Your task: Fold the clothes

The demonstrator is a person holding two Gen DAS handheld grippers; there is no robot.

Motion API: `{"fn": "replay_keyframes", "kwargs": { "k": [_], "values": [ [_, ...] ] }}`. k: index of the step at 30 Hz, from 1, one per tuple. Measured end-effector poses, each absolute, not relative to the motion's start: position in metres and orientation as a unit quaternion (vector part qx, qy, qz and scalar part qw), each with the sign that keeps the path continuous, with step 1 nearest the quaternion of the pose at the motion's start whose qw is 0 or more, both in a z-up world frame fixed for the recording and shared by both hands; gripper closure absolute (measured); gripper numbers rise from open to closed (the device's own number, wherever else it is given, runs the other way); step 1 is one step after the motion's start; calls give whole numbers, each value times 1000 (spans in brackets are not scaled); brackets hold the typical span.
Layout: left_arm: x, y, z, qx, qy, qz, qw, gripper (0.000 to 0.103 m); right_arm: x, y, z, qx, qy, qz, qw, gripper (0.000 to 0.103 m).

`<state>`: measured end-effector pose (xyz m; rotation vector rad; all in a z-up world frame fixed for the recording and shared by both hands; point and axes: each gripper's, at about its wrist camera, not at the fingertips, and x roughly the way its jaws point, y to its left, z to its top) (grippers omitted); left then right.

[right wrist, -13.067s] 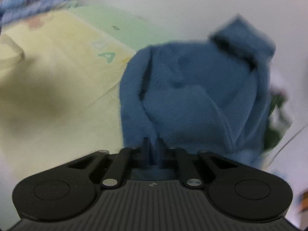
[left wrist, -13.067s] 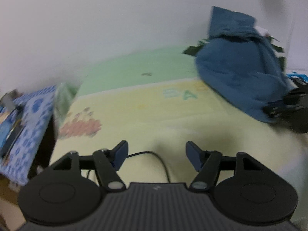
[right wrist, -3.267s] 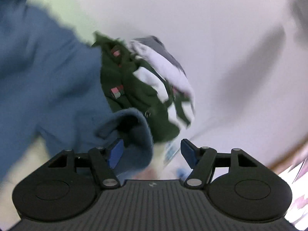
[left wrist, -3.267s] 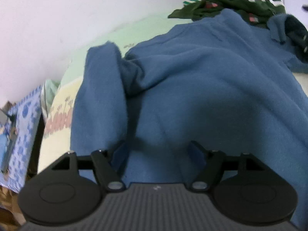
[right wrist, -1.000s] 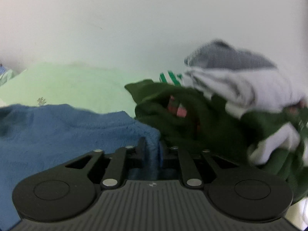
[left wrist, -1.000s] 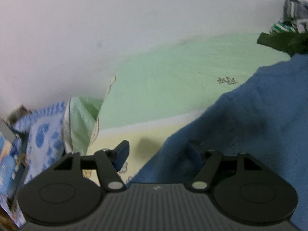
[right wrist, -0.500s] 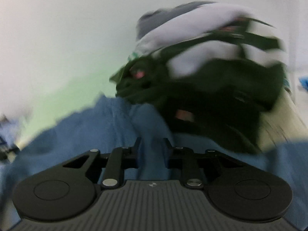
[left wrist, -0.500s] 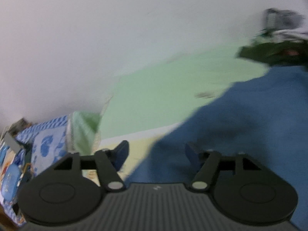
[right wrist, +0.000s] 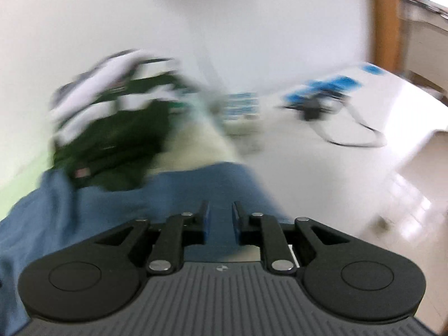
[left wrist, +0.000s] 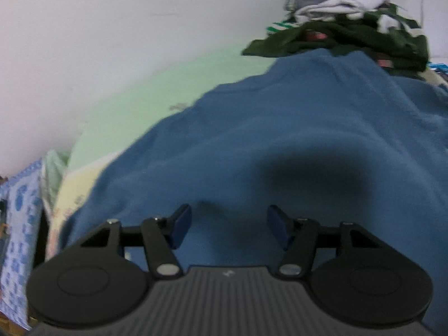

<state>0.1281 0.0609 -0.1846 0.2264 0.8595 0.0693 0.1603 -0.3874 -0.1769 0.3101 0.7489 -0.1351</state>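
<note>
Left gripper (left wrist: 229, 225) hangs with jaws spread wide over the blue fleece (left wrist: 280, 140), right gripper (right wrist: 219, 221) sits narrowly parted over the fleece's edge with fabric between the pads, and the dark green clothes pile (left wrist: 336, 36) sits just behind the fleece on the bed sheet (left wrist: 168, 95).

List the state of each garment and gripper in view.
Blue fleece: spread over the bed, loosely wrinkled, not folded.
Clothes pile: heaped unfolded past the fleece's far edge.
Left gripper: open over the fleece, holding nothing.
Right gripper: jaws parted by a narrow gap, fleece between them; the view is blurred, so grip cannot be told.
</note>
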Motion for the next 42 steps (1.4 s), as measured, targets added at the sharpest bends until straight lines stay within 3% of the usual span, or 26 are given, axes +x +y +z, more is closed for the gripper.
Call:
{"fn": "replay_keyframes", "kwargs": {
  "k": [4,6,17,19,20,21,30,35,42],
  "values": [
    [121,34,-190,111,420,23,901,37,148,-456,-203,341,383,-86,854,73],
    [119,24,-193,111,422,19,900,34,157,-463,-215,385,391,-73,833,61],
    [108,-10,-199,105,424,26,899,27,200,-479,-268,543,378,-87,744,49],
    [106,-9,-200,98,424,30,900,25,195,-481,-270,564,364,-87,736,57],
    [107,-9,-201,95,425,33,900,22,193,-481,-270,572,357,-87,734,71],
    [106,-8,-202,90,425,35,900,21,191,-482,-263,560,345,-86,749,91],
    [107,-4,-204,79,429,33,899,15,166,-495,-179,470,199,-71,857,94],
    [109,7,-207,52,438,31,897,7,191,-505,-184,424,237,-123,865,95],
    [100,25,-189,41,424,21,904,13,202,-444,-154,336,230,-29,913,95]
  ]
}}
